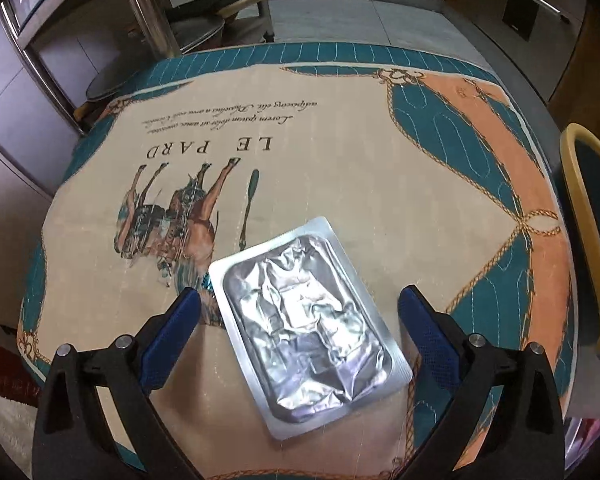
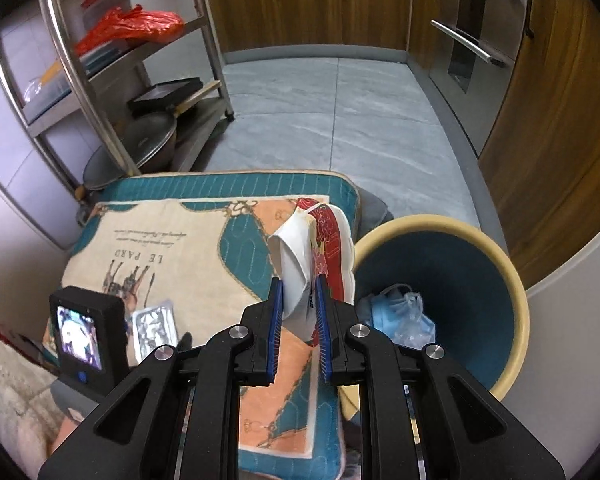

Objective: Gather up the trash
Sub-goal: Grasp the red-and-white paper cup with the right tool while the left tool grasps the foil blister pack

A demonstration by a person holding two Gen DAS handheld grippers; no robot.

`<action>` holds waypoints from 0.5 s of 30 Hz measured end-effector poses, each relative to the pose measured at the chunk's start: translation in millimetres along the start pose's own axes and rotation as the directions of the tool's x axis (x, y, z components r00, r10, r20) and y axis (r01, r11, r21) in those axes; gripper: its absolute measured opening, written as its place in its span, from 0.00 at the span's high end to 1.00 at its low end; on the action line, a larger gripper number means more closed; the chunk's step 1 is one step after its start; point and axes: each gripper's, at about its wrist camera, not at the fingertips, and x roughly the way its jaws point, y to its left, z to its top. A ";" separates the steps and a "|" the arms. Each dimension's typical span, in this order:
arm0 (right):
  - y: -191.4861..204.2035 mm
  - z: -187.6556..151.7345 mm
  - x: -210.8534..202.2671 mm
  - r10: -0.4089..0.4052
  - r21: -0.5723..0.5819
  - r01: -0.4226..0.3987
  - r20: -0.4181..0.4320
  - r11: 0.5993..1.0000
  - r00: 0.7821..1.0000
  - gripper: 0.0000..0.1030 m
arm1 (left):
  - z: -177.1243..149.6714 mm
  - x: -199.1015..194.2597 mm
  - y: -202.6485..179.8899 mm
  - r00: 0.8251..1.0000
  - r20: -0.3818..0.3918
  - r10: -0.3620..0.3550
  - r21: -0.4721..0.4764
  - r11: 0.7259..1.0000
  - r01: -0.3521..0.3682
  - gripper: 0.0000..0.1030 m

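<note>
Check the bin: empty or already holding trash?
Not empty. The right wrist view shows a blue face mask and crumpled clear plastic lying inside the bin.

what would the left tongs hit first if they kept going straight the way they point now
Most likely the silver foil pack, which lies flat on the printed cloth between the open left tongs. Depth is unclear, so they may straddle it and meet the cloth instead.

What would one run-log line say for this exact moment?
left gripper: open, above foil blister pack | right gripper: shut on paper cup, beside bin | bin: holds some trash
</note>
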 end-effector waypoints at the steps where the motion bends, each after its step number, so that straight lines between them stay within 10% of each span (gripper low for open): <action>1: -1.3 -0.1 0.4 0.002 0.002 -0.002 -0.001 1.000 1.000 0.83 | 0.8 1.0 1.3 1.000 -0.003 -0.012 -0.013 1.000 0.011 0.05; 15: 3.5 2.6 1.7 -0.019 -0.014 0.019 0.019 1.000 1.000 0.83 | 18.0 1.7 9.6 0.994 0.007 -0.113 0.009 0.994 0.113 0.31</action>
